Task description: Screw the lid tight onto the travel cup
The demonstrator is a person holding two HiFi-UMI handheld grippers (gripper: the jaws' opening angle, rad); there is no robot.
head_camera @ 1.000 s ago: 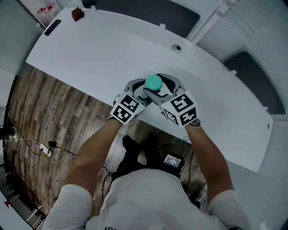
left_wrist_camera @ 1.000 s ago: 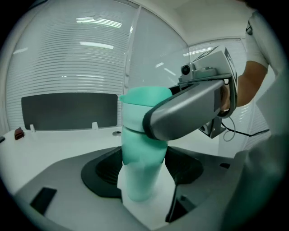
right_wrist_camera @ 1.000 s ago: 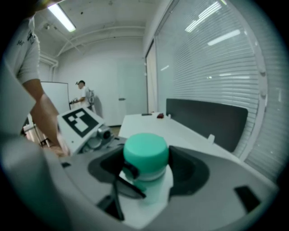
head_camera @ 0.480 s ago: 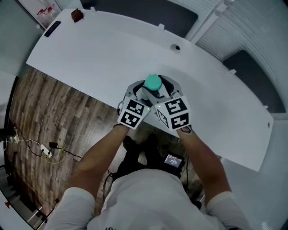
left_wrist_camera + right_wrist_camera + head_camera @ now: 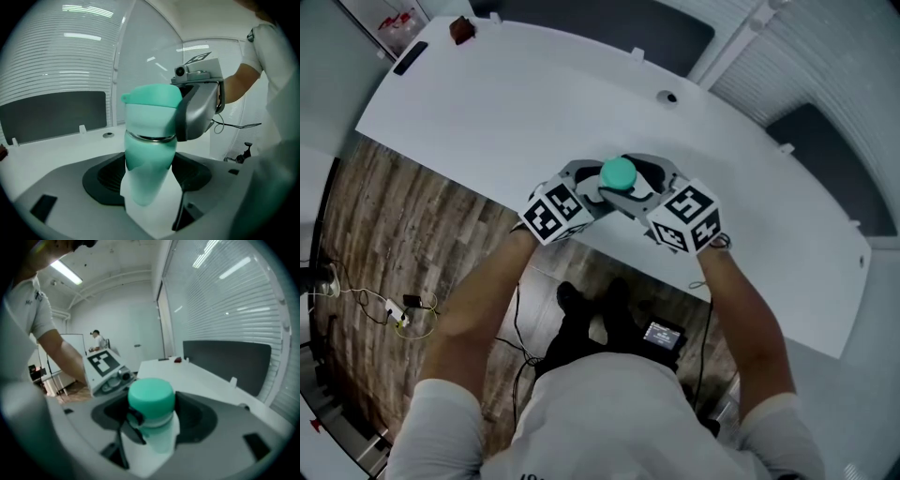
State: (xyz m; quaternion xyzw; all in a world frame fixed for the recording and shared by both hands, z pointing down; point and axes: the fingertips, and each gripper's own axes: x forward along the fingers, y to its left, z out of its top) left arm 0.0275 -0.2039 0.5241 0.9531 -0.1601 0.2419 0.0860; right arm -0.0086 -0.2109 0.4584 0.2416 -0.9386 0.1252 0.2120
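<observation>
A teal travel cup (image 5: 146,154) stands upright over the near edge of the white table (image 5: 487,112), with its teal lid (image 5: 619,172) on top. My left gripper (image 5: 150,192) is shut on the cup's lower body, white pads on either side. My right gripper (image 5: 152,430) is shut on the lid (image 5: 151,398), and its grey body (image 5: 199,110) shows against the lid in the left gripper view. In the head view the left gripper (image 5: 592,194) and right gripper (image 5: 630,195) meet around the cup, marker cubes spread apart. The cup's base is hidden.
At the table's far left lie a small red object (image 5: 461,29) and a black bar (image 5: 410,57). A round grommet (image 5: 671,97) sits behind the cup. Wood floor with cables (image 5: 398,314) lies below the table edge. A distant person (image 5: 98,339) stands in the room.
Half a second ago the two marker cubes were drawn close together toward me; now both have swung back outward, about where they were a second ago. The cup stays in place.
</observation>
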